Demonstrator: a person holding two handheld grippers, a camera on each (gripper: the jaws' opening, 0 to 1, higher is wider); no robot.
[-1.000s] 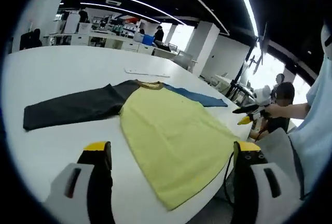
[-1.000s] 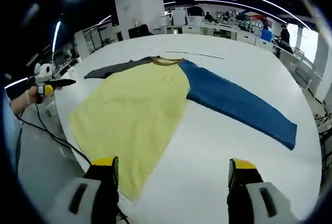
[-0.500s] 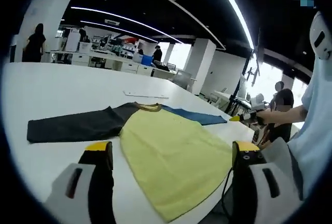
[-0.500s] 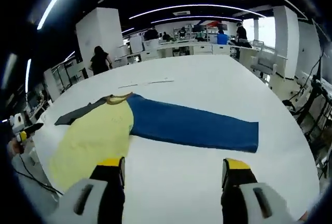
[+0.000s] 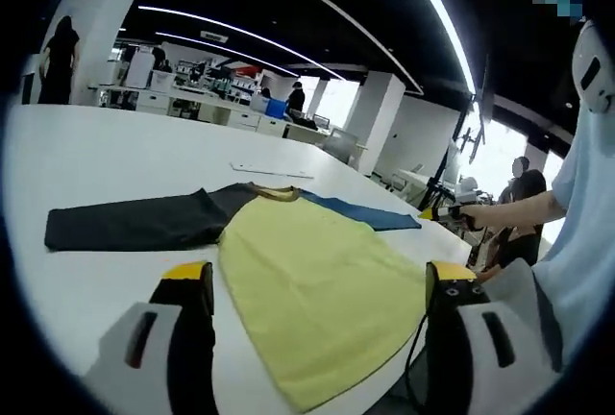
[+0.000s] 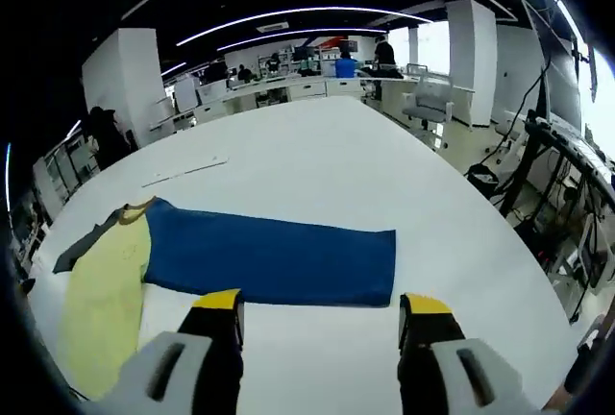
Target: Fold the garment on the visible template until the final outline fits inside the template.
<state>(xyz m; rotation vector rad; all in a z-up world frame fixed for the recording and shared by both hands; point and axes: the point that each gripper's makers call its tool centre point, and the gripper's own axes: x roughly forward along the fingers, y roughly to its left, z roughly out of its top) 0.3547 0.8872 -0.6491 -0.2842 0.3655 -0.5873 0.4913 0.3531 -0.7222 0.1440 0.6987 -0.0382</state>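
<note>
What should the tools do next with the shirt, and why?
Probably the right tool should drop onto the end of the blue sleeve and pinch it. The shirt lies flat and unfolded on the white table, both sleeves spread wide. The right tool is open with its tips just short of that sleeve's edge, so a short move would reach it.

Matt cloth garment [image 5: 307, 271] lies on smooth, glossy white table [image 5: 106, 160]

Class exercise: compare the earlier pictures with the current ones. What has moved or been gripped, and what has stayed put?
The right gripper has swung toward the blue sleeve and come closer to it, jaws open. Nothing was gripped. The left gripper stays open over the yellow body. The shirt lies flat as before, dark sleeve spread on the white table.
</note>
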